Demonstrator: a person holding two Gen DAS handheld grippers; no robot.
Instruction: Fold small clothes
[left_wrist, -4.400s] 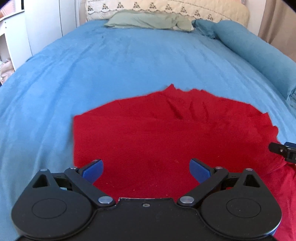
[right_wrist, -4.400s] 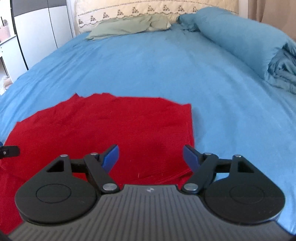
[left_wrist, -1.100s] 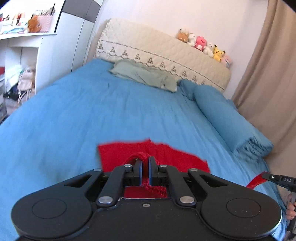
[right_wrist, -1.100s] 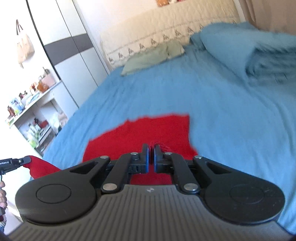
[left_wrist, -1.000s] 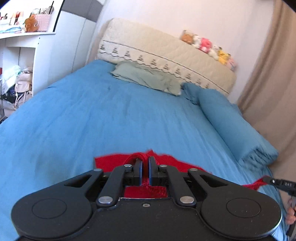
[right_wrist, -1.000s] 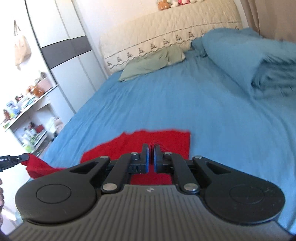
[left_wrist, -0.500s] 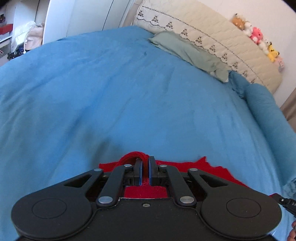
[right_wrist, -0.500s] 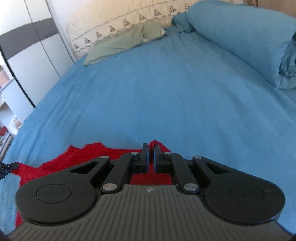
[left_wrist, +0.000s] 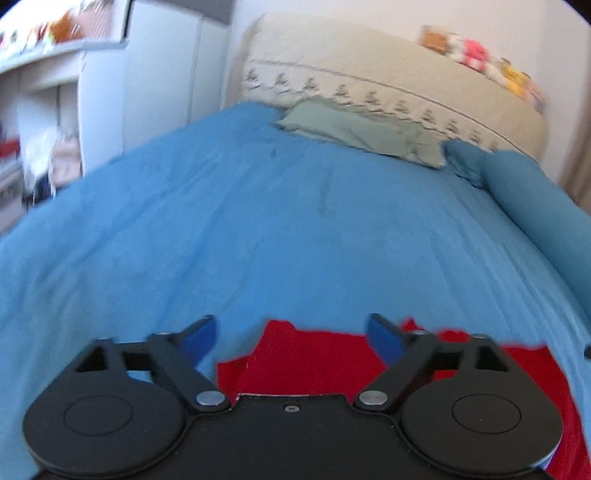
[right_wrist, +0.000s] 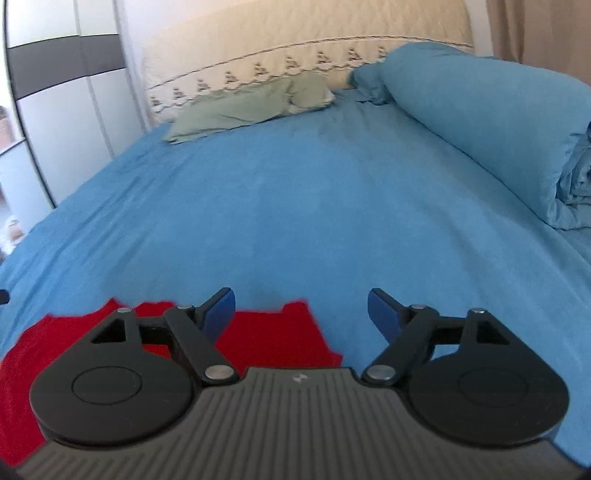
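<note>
A red garment (left_wrist: 314, 360) lies folded on the blue bedspread (left_wrist: 295, 229), low in both views. My left gripper (left_wrist: 291, 334) is open and empty, with the garment's far edge showing between its blue pads. In the right wrist view the red garment (right_wrist: 266, 336) lies at lower left, mostly hidden under the gripper body. My right gripper (right_wrist: 301, 308) is open and empty, just past the garment's right corner.
A green pillow (left_wrist: 358, 131) and a beige headboard (left_wrist: 388, 88) are at the far end of the bed. A rolled blue duvet (right_wrist: 498, 122) lies along the right side. A white wardrobe (right_wrist: 62, 118) and shelves (left_wrist: 40, 122) stand to the left.
Both grippers were shut on the garment's edge and carried it forward over itself. Now both have opened and let go, and the garment lies on the bed.
</note>
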